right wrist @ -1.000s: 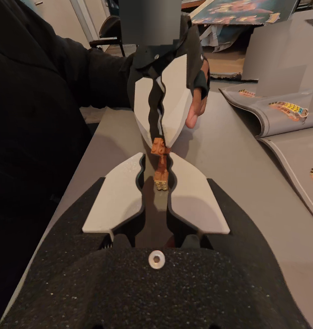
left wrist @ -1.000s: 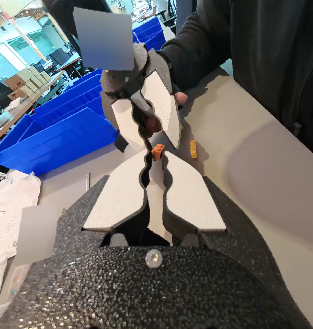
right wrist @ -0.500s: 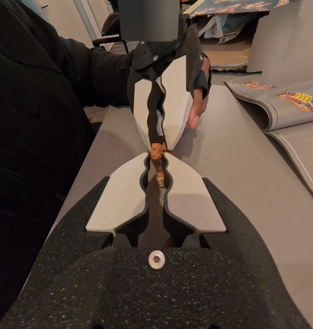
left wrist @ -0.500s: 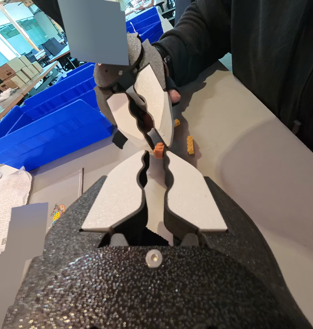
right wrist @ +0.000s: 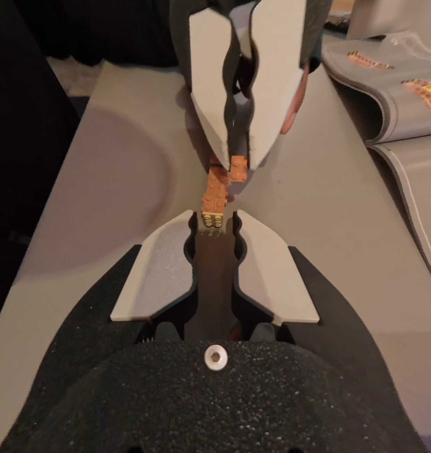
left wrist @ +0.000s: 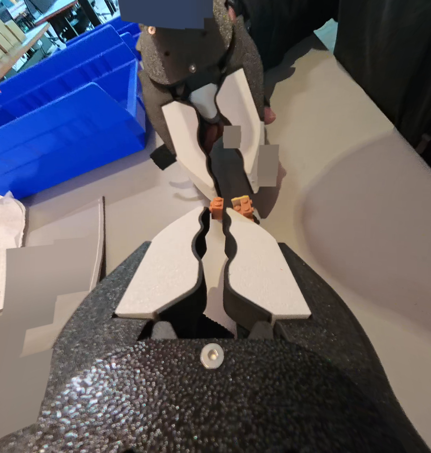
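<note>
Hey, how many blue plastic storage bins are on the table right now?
At least 2, both at the left in the left wrist view: one large blue plastic bin in front and another behind it. More may be hidden behind them.

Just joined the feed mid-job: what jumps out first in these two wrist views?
Two grippers meet tip to tip over the grey table. The left gripper pinches a small orange brick; beside it a longer orange brick stack with a tan end lies just ahead of the open right gripper. Blue bins stand at the left view's left.
</note>
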Motion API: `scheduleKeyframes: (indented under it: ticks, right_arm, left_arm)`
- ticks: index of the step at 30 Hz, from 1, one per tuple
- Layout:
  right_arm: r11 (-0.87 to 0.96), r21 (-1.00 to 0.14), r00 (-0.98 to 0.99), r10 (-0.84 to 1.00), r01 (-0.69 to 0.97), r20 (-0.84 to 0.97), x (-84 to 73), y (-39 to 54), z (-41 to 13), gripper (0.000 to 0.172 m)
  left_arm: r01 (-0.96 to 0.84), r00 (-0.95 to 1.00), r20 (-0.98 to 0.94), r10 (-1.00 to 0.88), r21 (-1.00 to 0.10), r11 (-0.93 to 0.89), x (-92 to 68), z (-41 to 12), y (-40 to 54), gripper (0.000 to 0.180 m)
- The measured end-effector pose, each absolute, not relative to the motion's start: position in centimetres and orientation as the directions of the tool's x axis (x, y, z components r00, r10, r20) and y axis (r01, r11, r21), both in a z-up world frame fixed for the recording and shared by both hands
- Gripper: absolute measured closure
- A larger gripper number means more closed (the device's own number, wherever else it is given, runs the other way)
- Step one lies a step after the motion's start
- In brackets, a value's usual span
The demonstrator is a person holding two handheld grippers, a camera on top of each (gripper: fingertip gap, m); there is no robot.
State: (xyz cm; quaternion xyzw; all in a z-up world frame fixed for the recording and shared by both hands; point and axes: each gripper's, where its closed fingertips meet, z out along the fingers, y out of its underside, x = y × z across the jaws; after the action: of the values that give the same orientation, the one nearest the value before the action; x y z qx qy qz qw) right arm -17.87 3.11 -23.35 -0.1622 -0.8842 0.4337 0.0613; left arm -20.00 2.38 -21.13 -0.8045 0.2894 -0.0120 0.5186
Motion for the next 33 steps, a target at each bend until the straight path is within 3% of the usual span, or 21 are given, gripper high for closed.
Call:
scheduleKeyframes:
  ticks: [13,27,33]
  right_arm:
    - [0.656,-0.73,-0.934,0.351,0.19,0.073,-18.3,2.5,-25.3,0.152]
    - [0.59,-0.807,-0.922,0.321,0.015,0.218,-18.2,1.5,-23.7,0.153]
    - [0.606,-0.795,-0.92,0.325,0.026,0.218,-18.2,1.7,-24.0,0.153]
  left_arm:
    - [-0.454,0.829,-0.239,-0.506,-0.816,-0.358,-19.4,-21.9,2.4,0.171]
    - [-0.398,0.85,-0.119,-0.513,-0.784,-0.476,-18.5,-21.2,1.8,0.171]
    - [-0.377,0.859,-0.096,-0.503,-0.783,-0.495,-18.8,-21.9,1.8,0.171]
